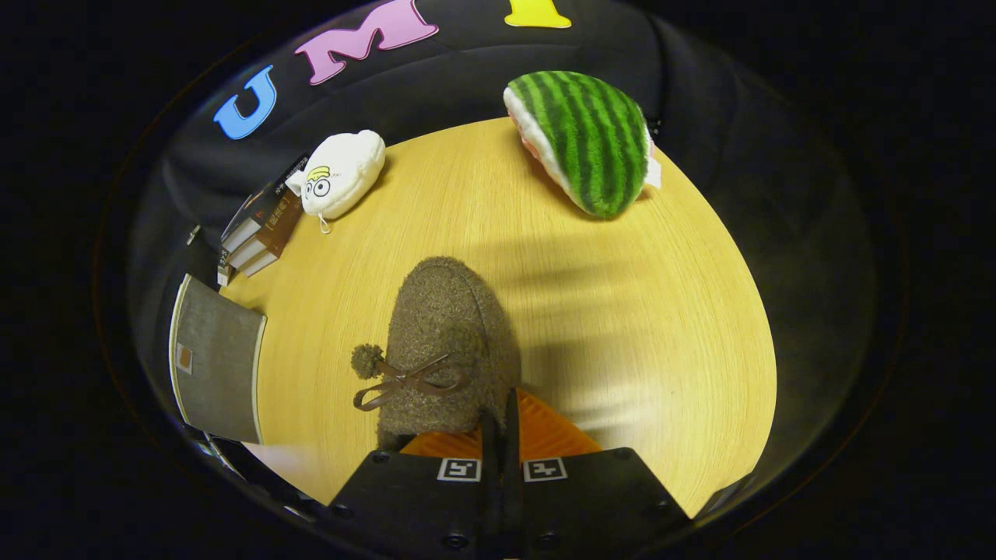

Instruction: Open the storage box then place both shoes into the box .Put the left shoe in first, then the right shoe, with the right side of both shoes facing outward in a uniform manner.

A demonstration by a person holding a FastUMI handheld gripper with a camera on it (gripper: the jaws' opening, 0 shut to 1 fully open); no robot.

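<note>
The gripper [502,424] fingers are pinched close together on the back edge of the fuzzy brown shoe [447,342]. The shoe is over the table [622,311], toe pointing far. It looks soft and light, so the thin heel edge is a good place to hold.

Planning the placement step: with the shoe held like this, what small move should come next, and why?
Probably carry the shoe left toward the grey box. The gripper's orange fingers look closed on the shoe's rear edge, its toe pointing ahead over the table, and the box stands off to the left, apart from it. Whether the box is open is hard to tell.
</note>
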